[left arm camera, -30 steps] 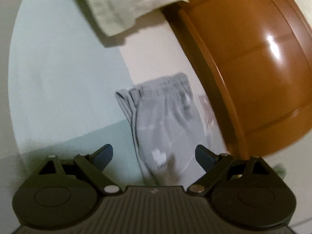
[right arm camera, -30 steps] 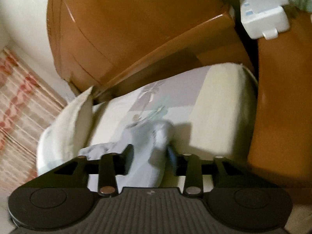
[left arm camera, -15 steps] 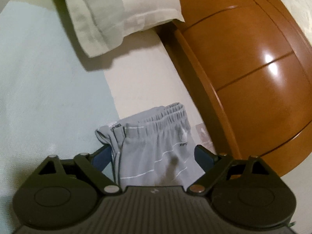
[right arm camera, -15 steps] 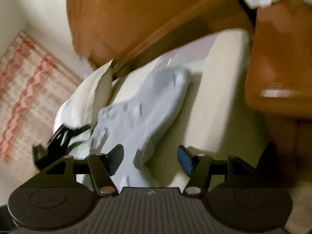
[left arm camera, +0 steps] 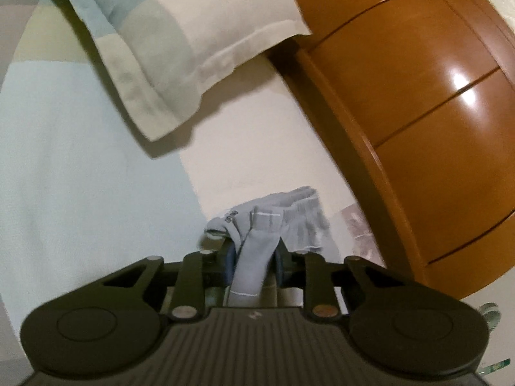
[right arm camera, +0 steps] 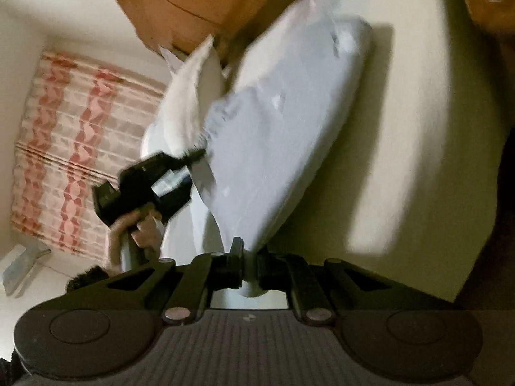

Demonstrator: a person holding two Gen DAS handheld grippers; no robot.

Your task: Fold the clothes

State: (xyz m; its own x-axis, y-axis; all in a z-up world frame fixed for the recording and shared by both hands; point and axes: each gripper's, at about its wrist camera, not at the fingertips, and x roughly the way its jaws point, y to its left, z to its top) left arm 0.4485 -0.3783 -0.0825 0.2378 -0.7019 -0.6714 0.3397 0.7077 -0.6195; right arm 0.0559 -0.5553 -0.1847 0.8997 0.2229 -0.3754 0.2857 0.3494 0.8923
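Closing hand-held grippers [left arm camera: 254, 259] pinching grey shorts [left arm camera: 273, 225], label unreadable

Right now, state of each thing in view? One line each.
Left gripper: closing, grey shorts bunched between its pads.
Right gripper: closing, pinching the shorts' other edge.
Grey shorts: gripped at both ends, partly lifted off the bed.
Pillow: lying flat against the wooden headboard.

both claws closing (shorts [left arm camera: 254, 251] now pinched)
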